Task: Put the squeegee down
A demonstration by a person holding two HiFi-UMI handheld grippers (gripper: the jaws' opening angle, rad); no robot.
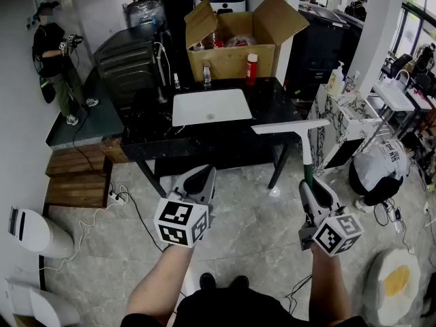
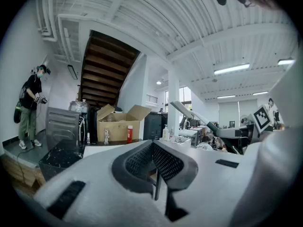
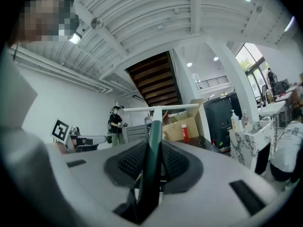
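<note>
The right hand-held gripper (image 1: 310,188) clamps the squeegee (image 1: 306,148) by its green handle, with the blade crosswise just ahead of its jaws near the table (image 1: 146,128) edge. The left hand-held gripper (image 1: 197,181), alongside, is closed and empty. The tool looks light and stiff, best held by that handle, clear of the soft blade.

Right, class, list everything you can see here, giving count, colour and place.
squeegee: one, white blade, dark green handle, upright in the right gripper
table: one, black, ahead of the grippers
basin: one, white, on the table top
cardboard box: one, brown, open, at the table's far edge
bottle: one, red, in front of the box
standing person: one, black top, far left
crouching person: one, white top, right
left gripper: one, white, jaws together, empty
right gripper: one, white, jaws shut on the squeegee handle
</note>
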